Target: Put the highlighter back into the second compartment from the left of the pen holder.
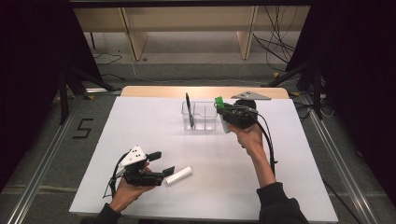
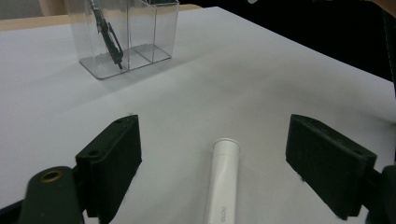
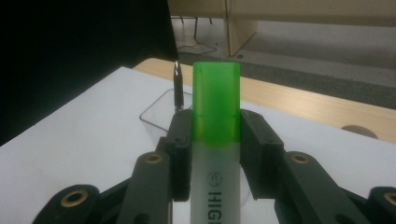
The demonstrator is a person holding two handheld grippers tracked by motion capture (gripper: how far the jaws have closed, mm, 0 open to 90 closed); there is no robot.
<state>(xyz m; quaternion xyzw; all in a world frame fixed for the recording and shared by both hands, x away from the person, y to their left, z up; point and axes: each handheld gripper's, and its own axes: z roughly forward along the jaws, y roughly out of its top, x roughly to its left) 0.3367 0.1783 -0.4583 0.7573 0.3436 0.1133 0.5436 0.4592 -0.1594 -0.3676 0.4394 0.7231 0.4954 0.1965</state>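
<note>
- Left gripper (image 1: 164, 163) sits nearest the table's near edge, jaws spread wide, nothing held. Its black pads (image 2: 112, 154) stand either side of the white tube-shaped marker (image 2: 223, 184) without touching it.
- That white marker (image 1: 179, 175) lies flat on the white table (image 1: 280, 186), long axis running roughly along the gripper's line of sight in the left gripper view. My read: the jaws are lined up to straddle it for a pickup; closing would clamp across the barrel.
- Barrel is round and smooth, so it could roll or squirt out if a pad hits off-centre.
- Mid table: right gripper (image 1: 220, 105) is clamped on a green-capped highlighter (image 3: 216, 140), jaws pressing both sides at the cap-to-body line. The highlighter (image 1: 219, 101) stands along the jaws, cap end leading.
- It's held up beside the right end of the clear organizer box (image 1: 201, 116), not yet inside. Cap-first along the jaws looks chosen so it can drop straight into a compartment.
- Far: the clear divided box (image 2: 126, 37) already holds a dark pen (image 2: 108, 39), leaning in the left compartment. The pen (image 1: 188, 109) pokes out above the rim.
- Right-hand compartment looks free, probably the highlighter's slot.
- Judgement: one item stowed, one about to go in, one still on the table.
</note>
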